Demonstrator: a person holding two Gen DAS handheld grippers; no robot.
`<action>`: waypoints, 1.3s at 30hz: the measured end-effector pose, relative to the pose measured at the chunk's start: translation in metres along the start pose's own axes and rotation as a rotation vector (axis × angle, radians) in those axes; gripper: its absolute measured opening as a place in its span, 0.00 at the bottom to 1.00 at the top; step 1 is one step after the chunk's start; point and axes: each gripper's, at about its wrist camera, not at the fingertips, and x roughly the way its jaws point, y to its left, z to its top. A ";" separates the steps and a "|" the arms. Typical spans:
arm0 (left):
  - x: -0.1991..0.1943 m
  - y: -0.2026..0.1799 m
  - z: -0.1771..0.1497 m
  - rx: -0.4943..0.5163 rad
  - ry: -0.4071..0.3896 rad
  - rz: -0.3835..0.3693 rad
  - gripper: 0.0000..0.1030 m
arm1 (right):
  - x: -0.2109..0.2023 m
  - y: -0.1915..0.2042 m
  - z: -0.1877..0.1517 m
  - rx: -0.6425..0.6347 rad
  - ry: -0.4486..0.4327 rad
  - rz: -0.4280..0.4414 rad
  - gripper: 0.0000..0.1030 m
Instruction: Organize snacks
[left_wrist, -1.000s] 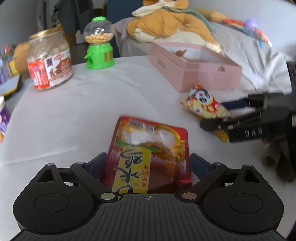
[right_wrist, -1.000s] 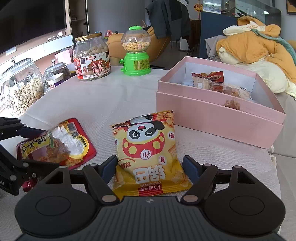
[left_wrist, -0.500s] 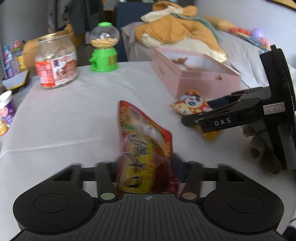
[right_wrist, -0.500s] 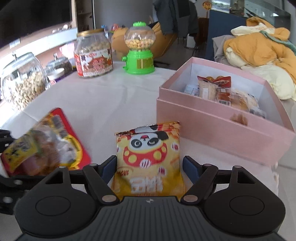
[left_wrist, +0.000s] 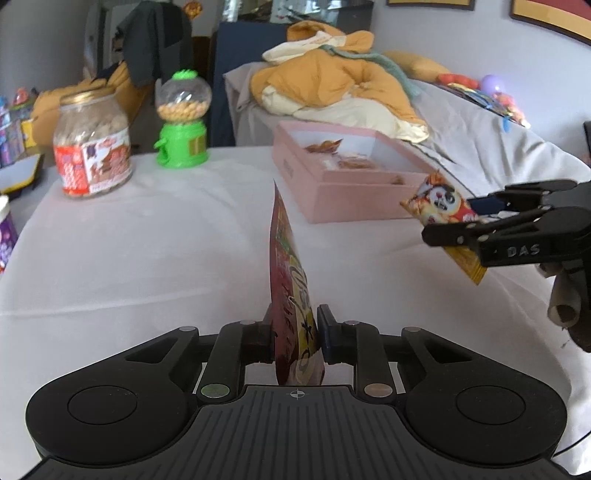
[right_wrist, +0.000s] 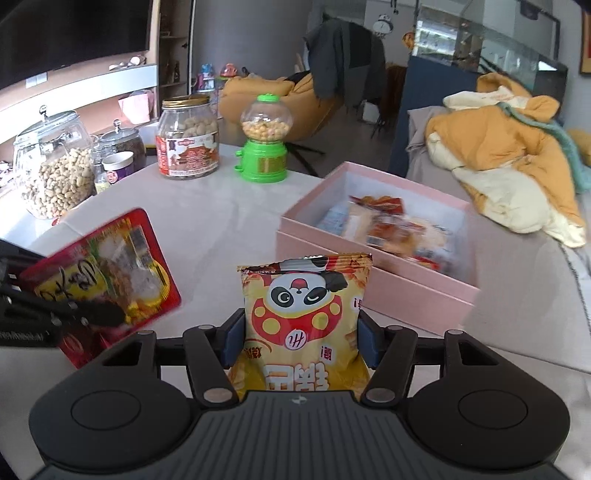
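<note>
I am pinching the flat red foil snack packet (left_wrist: 291, 295) edge-on in my left gripper (left_wrist: 295, 332) and squeezing the yellow panda crisp bag (right_wrist: 304, 314) in my right gripper (right_wrist: 301, 339), both lifted above the white-clothed table (left_wrist: 147, 251), likely bound for the open pink cardboard box (right_wrist: 369, 291).

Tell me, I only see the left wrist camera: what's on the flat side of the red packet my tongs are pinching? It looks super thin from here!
Observer: The right wrist view shows the red packet face-on: yellow label with dark writing and a clear window showing food.
Child: Is there more stuff on the table past the jar with the red label?
Observer: Yes, a big glass jar of peanuts stands to its left, outside your view.
Child: Does the panda bag have a whole panda on it?
Observer: The panda bag, held upright in the right tongs, shows a winking panda face above a red body with yellow dots.
</note>
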 end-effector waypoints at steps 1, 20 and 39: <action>-0.001 -0.003 0.002 0.006 -0.005 -0.002 0.25 | -0.002 -0.004 -0.003 0.008 0.002 -0.011 0.59; 0.075 -0.050 0.186 -0.089 -0.212 -0.276 0.26 | -0.010 -0.043 -0.035 0.125 -0.016 -0.068 0.59; 0.066 0.012 0.074 -0.231 -0.085 -0.188 0.27 | 0.015 -0.114 0.124 0.367 -0.186 -0.018 0.82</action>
